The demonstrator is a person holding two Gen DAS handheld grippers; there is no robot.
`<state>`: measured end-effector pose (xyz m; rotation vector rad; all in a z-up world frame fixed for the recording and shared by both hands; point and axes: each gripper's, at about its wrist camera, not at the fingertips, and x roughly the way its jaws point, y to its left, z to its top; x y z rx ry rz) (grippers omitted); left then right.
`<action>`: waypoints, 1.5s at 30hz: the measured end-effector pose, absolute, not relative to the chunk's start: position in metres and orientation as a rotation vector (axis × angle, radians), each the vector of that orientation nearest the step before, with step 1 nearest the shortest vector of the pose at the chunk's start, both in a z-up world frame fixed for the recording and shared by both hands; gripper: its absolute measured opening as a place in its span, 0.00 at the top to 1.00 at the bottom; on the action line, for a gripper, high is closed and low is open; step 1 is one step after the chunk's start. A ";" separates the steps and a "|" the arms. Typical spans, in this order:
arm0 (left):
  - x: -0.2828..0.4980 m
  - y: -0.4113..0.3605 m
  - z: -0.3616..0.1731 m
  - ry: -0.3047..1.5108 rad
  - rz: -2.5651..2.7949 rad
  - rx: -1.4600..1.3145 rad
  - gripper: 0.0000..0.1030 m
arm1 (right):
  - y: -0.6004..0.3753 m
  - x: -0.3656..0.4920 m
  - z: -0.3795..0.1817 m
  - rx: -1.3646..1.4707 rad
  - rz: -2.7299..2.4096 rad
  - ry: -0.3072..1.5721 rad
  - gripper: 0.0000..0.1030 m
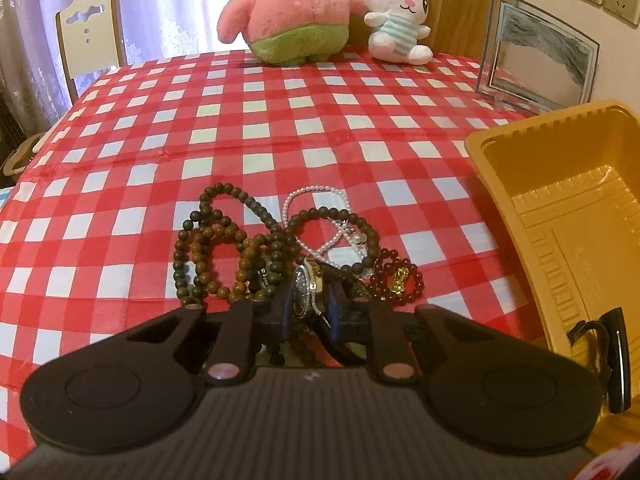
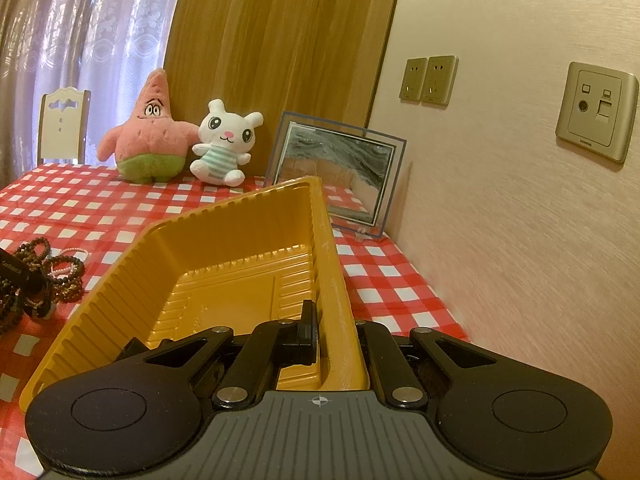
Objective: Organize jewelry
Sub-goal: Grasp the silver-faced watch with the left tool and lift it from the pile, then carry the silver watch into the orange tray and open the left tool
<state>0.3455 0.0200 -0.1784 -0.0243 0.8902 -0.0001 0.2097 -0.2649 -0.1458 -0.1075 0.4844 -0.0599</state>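
Observation:
A tangle of jewelry lies on the red-and-white checked tablecloth (image 1: 240,128): dark wooden bead strings (image 1: 216,240), a white pearl bracelet (image 1: 320,216) and a dark red bead bracelet with a gold charm (image 1: 396,280). At the pile's near edge my left gripper (image 1: 310,308) is shut on a sparkly wristwatch (image 1: 304,292), which stands on edge between its blue pads. A yellow plastic tray (image 2: 328,248) sits to the right, tilted and empty. My right gripper (image 2: 332,336) is shut on its right wall, one finger (image 2: 306,328) inside and the other hidden outside. The pile (image 2: 60,276) shows left of the tray.
A pink starfish plush (image 1: 288,16) and a white bunny plush (image 1: 400,20) sit at the table's far edge. A glass picture frame (image 1: 536,56) stands by the wall on the right. A white chair (image 1: 88,36) is at the far left. Wall sockets (image 2: 428,80) are on the right wall.

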 end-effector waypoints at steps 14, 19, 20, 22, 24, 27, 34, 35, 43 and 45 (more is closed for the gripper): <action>0.331 0.029 -0.163 0.889 -0.036 -0.063 0.92 | -0.265 0.210 -0.146 -0.107 -0.060 0.483 0.96; 0.322 0.026 -0.144 0.868 -0.060 -0.094 0.92 | -0.265 0.210 -0.146 -0.107 -0.059 0.483 0.96; 0.319 0.024 -0.139 0.861 -0.072 -0.099 0.92 | -0.265 0.210 -0.146 -0.107 -0.058 0.482 0.96; 0.316 0.018 -0.129 0.845 -0.106 -0.104 0.92 | -0.265 0.210 -0.146 -0.105 -0.057 0.481 0.96; 0.315 0.010 -0.121 0.835 -0.140 -0.113 0.92 | -0.264 0.210 -0.146 -0.104 -0.055 0.479 0.96; 0.319 -0.006 -0.112 0.825 -0.194 -0.125 0.92 | -0.263 0.211 -0.145 -0.105 -0.050 0.477 0.96; 0.331 -0.055 -0.112 0.820 -0.302 -0.102 0.92 | -0.262 0.214 -0.144 -0.106 -0.037 0.474 0.96; 0.333 -0.062 -0.115 0.827 -0.315 -0.105 0.92 | -0.262 0.214 -0.143 -0.107 -0.036 0.473 0.96; 0.346 -0.096 -0.143 0.878 -0.346 -0.055 0.92 | -0.261 0.216 -0.144 -0.105 -0.033 0.474 0.96; 0.348 -0.099 -0.149 0.891 -0.348 -0.049 0.92 | -0.261 0.216 -0.144 -0.105 -0.033 0.473 0.96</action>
